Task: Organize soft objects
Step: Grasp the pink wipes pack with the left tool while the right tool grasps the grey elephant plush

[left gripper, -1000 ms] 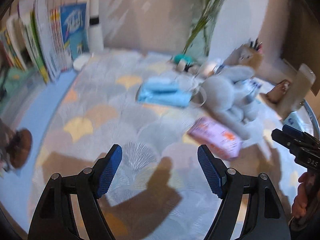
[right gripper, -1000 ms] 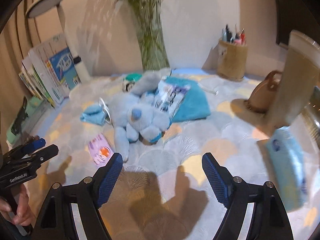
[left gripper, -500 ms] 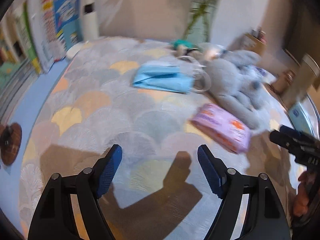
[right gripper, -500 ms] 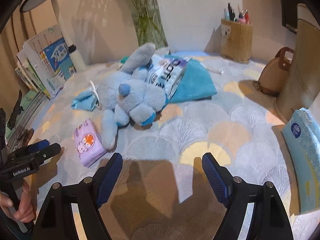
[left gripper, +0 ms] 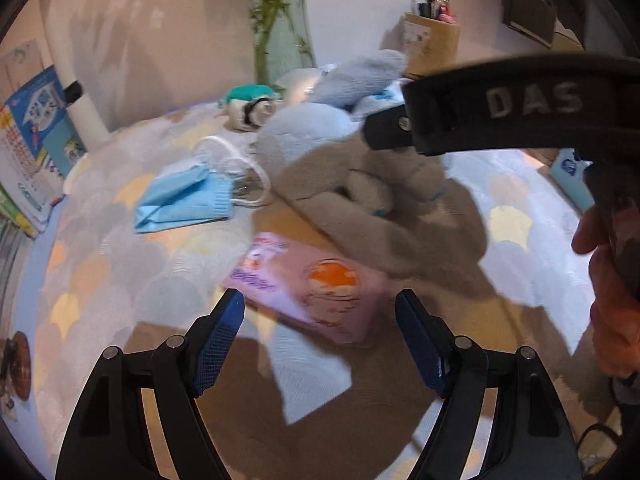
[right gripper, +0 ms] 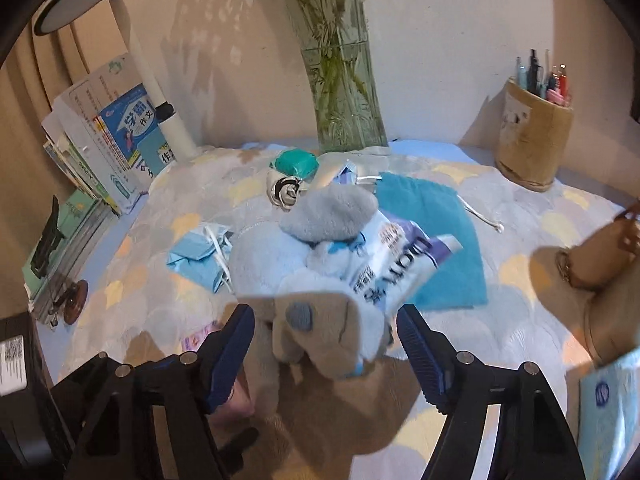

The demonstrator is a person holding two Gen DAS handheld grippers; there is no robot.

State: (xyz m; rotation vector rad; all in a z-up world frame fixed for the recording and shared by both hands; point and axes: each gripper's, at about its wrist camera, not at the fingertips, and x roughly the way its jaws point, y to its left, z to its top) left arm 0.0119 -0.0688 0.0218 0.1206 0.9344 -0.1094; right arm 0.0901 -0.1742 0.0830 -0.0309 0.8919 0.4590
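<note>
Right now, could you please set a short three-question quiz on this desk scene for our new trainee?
1. True or false: the left tongs are shut on the pink tissue pack.
2. Which object lies between the open fingers of the right tongs? A) glass vase B) grey-blue plush toy C) pen holder
3. Fill in: the blue face mask lies to the ____ of the plush toy in the right wrist view.

Key: 1 false, they stand open just short of the pack. 2 B. 3 left.
</note>
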